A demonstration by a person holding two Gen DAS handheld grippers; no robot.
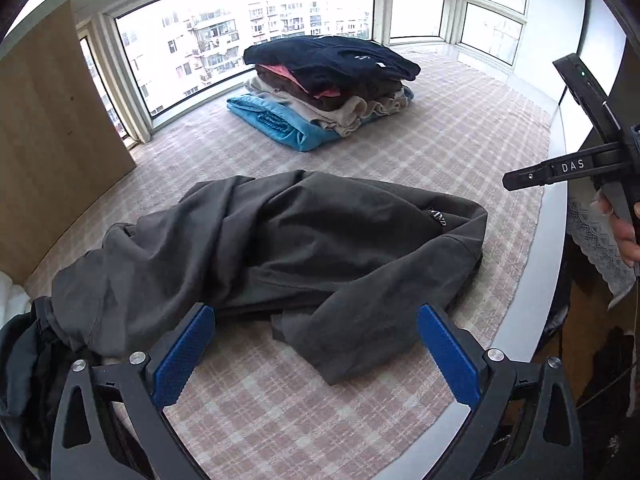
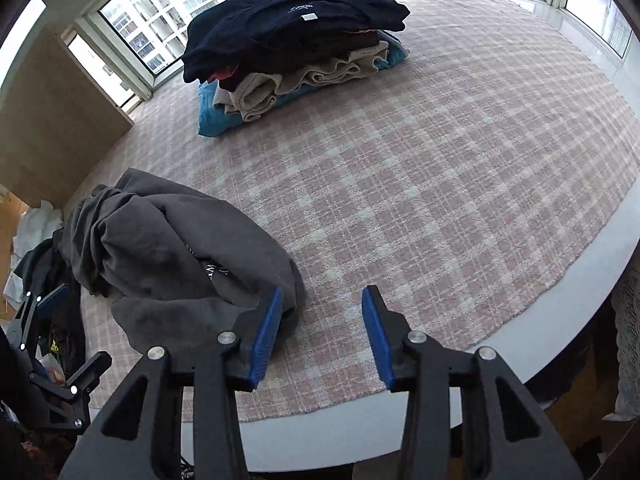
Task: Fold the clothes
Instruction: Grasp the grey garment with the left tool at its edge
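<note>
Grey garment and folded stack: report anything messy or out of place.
The grey garment lies crumpled in a heap on the checked cloth, unfolded, one flap trailing toward the near edge. The folded stack by the window is slightly uneven, with a pink layer poking out. Nothing looks spilled or damaged.

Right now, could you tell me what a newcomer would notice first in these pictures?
A crumpled dark grey garment sprawls unfolded on the near part of the pink checked cloth, just beyond both open, empty grippers: left gripper, right gripper. Farther back, by the bay window, sits a stack of folded clothes, navy on top, blue beneath.
</note>
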